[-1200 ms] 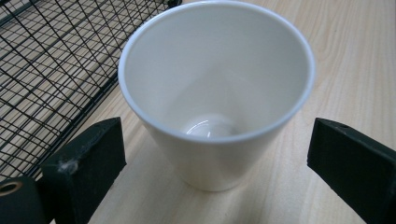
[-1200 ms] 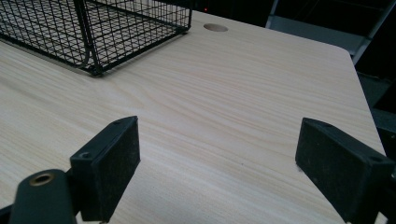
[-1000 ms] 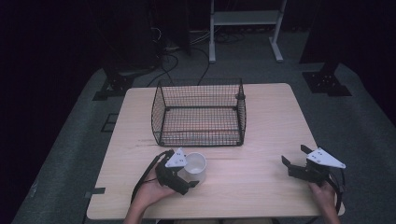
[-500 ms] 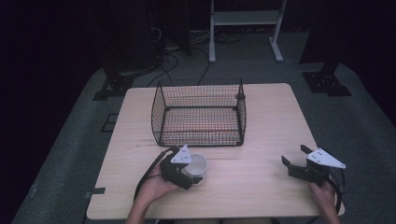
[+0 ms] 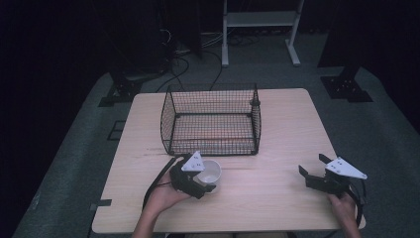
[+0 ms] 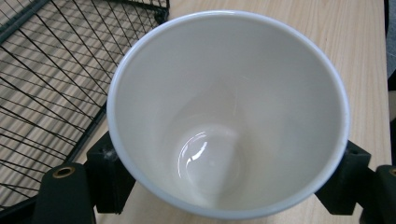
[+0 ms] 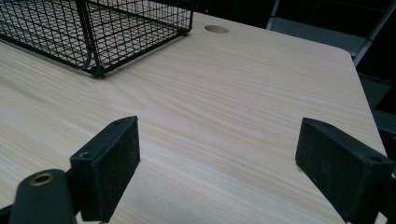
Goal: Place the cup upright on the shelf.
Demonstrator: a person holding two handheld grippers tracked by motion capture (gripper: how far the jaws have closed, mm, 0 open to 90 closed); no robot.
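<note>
Light wood table (image 5: pixel 277 144), dark room behind. Left gripper (image 5: pixel 198 179) at 7 o'clock clamps the white cup (image 5: pixel 210 171) by its sides; right gripper (image 5: pixel 317 173) at 4 o'clock spread, empty. Wire basket (image 5: pixel 213 121) just beyond at 12. Judgement: keep cup level, clear the near rim.

Dark room, grey carpet floor (image 5: pixel 74 148), white metal stand (image 5: pixel 260 20) behind, black cables (image 5: pixel 198 54), pale wooden table (image 5: pixel 277 129)

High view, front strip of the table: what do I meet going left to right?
Left hand → left gripper with its jaws around the white cup → bare table → right gripper, jaws apart → right hand.
</note>
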